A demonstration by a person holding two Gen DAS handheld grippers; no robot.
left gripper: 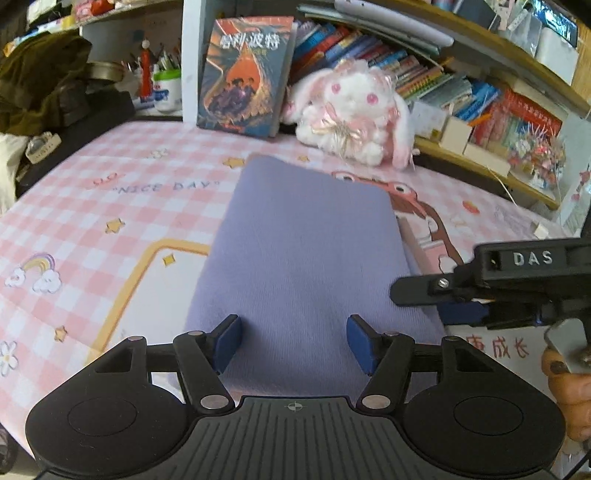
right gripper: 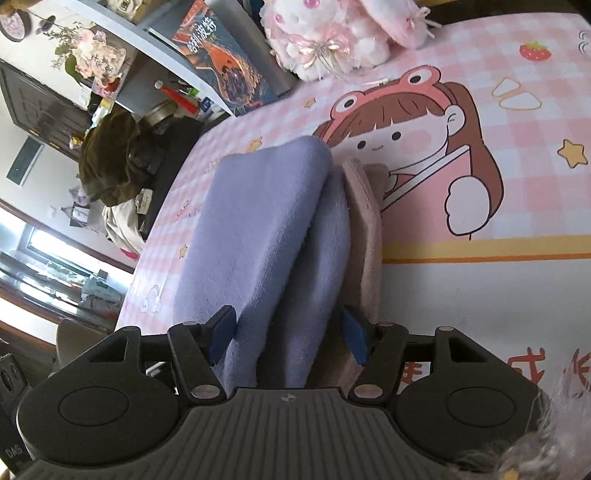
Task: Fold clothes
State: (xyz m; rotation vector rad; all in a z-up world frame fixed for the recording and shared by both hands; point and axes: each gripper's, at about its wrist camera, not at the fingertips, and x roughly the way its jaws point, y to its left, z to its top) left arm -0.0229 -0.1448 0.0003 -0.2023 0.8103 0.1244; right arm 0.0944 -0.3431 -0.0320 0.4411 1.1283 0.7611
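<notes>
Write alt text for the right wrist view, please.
The right gripper, jaws apart, straddles the edge of a folded purple cloth lying on a pink cloth, on a pink checked cartoon mat. A plush bunny sits behind.

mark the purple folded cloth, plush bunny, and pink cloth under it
purple folded cloth [left gripper: 306, 236], left wrist view, top face.
plush bunny [left gripper: 351, 99], left wrist view, face.
pink cloth [right gripper: 365, 221], right wrist view, exposed edge.
</notes>
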